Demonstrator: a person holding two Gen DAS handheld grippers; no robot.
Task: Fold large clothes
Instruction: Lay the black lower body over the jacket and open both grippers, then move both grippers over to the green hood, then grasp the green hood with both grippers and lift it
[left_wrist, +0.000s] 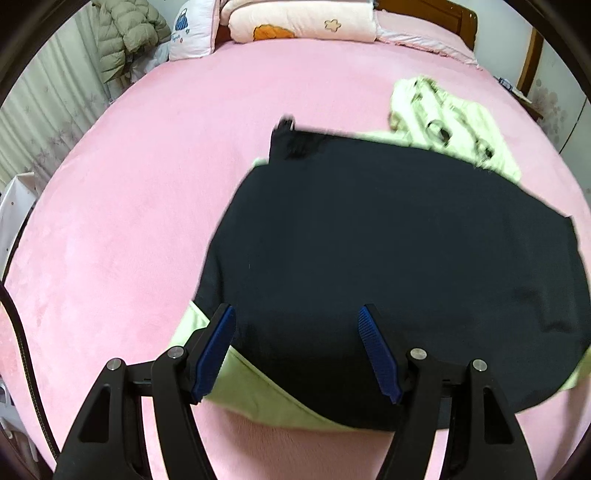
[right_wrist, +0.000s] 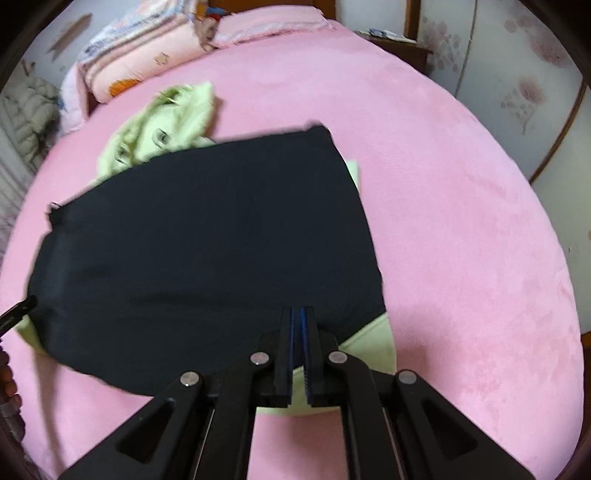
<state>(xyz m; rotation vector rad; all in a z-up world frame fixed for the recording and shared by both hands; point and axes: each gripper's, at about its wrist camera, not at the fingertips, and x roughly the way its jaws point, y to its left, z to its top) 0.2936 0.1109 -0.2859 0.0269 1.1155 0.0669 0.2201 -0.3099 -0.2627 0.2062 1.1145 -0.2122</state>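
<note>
The large dark navy soft cloth garment (left_wrist: 388, 258) is lying flat on the pink plush bedcover (left_wrist: 147, 221), just ahead of both finger pairs. The left gripper (left_wrist: 297, 352) is standing wide open and holding nothing; the right gripper (right_wrist: 297, 350) is nearly closed, apparently empty. The fabric is looking light and limp, so gripping the near hem corners seems best.

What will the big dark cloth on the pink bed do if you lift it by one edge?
The dark cloth would probably droop and hang, since it lies flat and limp over the green garment. It looks thin, so likely light. It probably won't slide much on the fuzzy pink bed cover.
</note>
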